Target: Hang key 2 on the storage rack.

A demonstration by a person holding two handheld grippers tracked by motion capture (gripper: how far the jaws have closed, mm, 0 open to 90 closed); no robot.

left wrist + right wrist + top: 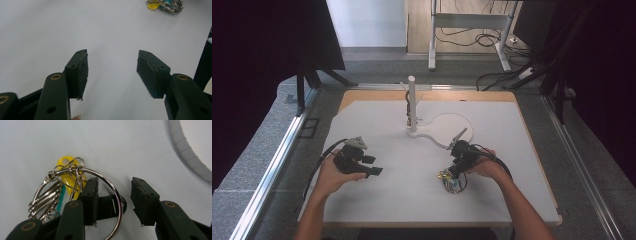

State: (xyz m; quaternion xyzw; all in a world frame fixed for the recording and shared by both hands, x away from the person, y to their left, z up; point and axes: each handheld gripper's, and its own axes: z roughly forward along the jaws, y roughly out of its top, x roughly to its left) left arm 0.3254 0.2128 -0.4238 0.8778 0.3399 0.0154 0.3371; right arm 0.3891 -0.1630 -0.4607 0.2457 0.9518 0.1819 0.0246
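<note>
Closing on the key ring (110, 195), the right gripper (113, 202) has half-open fingers apparently straddling its wire; centre it first. Left gripper (112, 72) idles, open and empty.

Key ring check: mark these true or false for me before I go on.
1. The right gripper has the big ring of the key ring between its open jaws. True.
2. The left gripper holds the key ring. False: its jaws are open over bare table, with the keys farther off.
3. A yellow tag hangs on the key ring. True.
4. The key ring hangs on the white post. False: it lies on the table near the right gripper.
5. The white post stands at the far side of the table. True.
</note>
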